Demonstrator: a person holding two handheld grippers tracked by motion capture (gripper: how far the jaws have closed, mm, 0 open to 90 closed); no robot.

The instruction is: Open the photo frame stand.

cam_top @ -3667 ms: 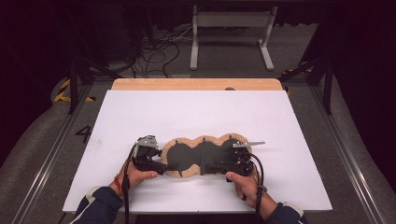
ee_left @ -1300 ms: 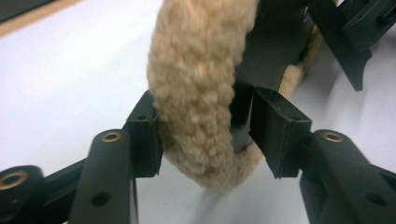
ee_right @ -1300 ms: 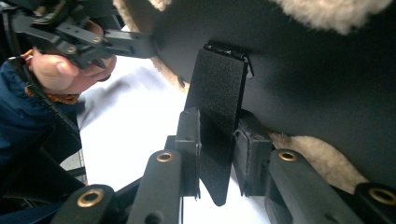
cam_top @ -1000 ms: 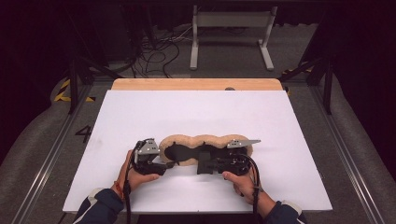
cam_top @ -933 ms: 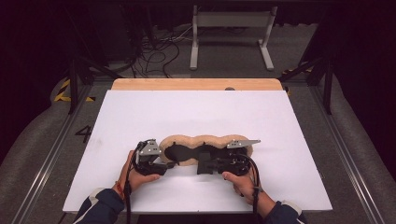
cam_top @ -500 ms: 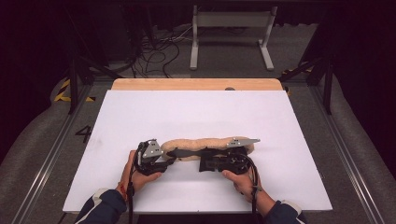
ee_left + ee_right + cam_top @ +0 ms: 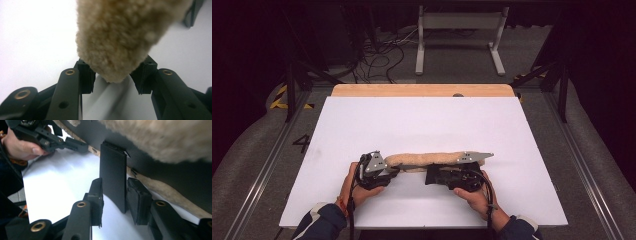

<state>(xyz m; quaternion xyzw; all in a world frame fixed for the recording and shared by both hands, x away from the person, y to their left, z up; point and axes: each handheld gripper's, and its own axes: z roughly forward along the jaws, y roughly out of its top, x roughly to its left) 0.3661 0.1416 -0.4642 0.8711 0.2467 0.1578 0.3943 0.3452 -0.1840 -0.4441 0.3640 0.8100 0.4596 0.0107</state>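
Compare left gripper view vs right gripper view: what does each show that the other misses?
Left gripper view: the rounded end of the fleece roll sits between the jaws of the left tool, which have just been closing; the pads look pressed into its sides. Right gripper view: a flat black tab stands between the jaws of the right tool, which have just been opening, under the roll's dark outer skin; farther off is the person's left hand. Both: tan fleece and the white table top.
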